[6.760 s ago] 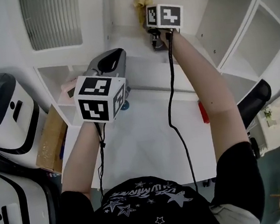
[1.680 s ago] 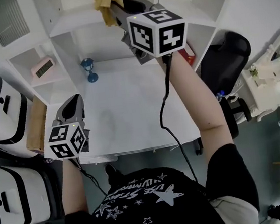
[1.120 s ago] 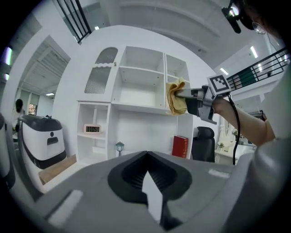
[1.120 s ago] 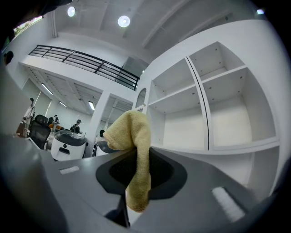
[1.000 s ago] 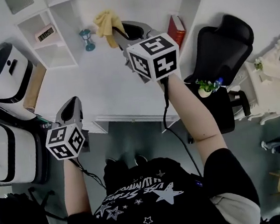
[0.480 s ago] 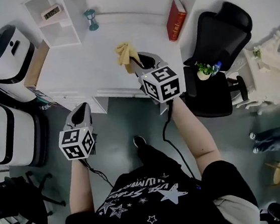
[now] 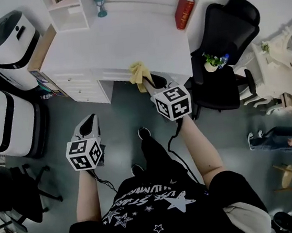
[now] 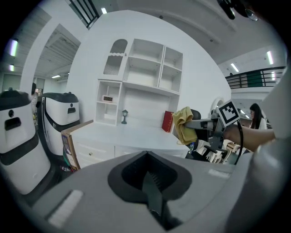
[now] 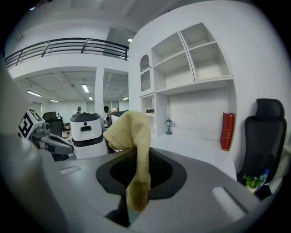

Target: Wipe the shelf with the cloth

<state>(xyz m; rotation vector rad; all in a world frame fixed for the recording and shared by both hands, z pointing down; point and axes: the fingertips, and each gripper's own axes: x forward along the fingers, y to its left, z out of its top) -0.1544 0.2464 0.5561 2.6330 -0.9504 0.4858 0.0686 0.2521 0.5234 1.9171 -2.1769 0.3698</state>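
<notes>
Progress: no wiping under way. Both grippers hang over the floor [image 7: 120,123] in front of the surface [image 7: 125,36], well apart from the shelf [image 7: 67,11]. Its look doesn't tell whether it's wiped, so I judge the cloth must go back up if not.

Left gripper [image 8: 153,200]: fingers pressed together, nothing between them.

Right gripper [image 9: 129,205]: fingers clenched on the cloth [image 9: 132,136], which bunches above them, clear of the surface.
</notes>
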